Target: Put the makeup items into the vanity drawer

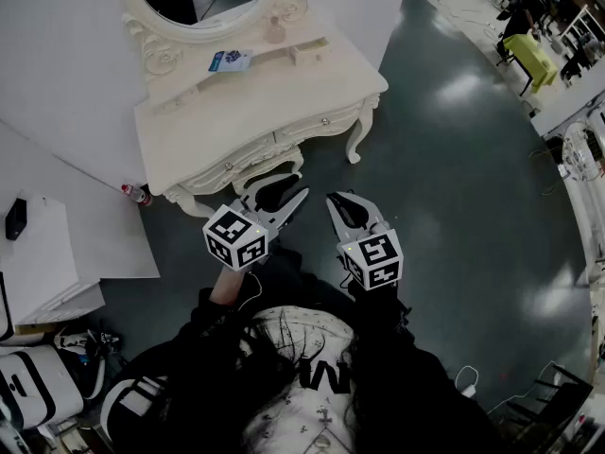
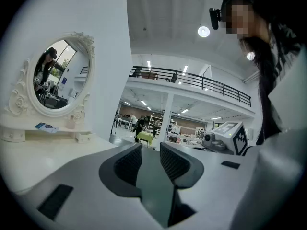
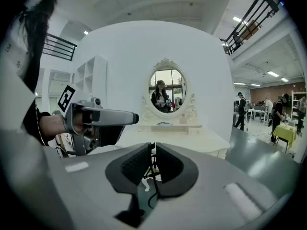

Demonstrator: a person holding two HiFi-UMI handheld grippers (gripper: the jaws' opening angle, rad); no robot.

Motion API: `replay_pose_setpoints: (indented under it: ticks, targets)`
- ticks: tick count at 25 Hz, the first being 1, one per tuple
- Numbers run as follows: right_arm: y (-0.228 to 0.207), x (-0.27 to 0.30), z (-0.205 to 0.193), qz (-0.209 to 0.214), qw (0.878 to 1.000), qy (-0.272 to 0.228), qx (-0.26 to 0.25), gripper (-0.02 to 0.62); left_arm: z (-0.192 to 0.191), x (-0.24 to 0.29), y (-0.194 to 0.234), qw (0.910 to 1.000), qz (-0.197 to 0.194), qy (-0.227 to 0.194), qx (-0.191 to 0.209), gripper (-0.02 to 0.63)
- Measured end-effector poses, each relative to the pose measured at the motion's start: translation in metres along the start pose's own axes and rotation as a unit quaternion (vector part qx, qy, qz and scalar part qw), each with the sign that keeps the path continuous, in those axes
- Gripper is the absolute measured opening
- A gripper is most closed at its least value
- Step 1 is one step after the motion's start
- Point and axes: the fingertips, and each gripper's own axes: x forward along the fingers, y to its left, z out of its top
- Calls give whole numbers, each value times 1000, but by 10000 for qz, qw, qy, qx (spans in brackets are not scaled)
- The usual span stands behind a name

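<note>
left tongs (image 2: 150,150): jaws a little apart, gripping nothing | mirror (image 2: 57,75) at left (a person (image 2: 45,63) reflected)

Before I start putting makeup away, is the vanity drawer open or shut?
Shut. In the head view the drawer fronts sit flush under the vanity top, with nothing pulled out.

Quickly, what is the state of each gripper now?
Left gripper: open a little, holding nothing.
Right gripper: shut or very nearly so, holding nothing.
</note>
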Motion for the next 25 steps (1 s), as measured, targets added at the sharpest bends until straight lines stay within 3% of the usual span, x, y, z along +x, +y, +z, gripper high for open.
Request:
replay_pose_setpoints:
  ticks: [13,25]
  targets:
    - [3,0,-1,69,9999,-22,80,40,-5,-9,-1,9998,130,115,-29,123]
    - [-8,44,-6,293,9991,71,293,40,-10,-2,46,9987,363,333,-109,123]
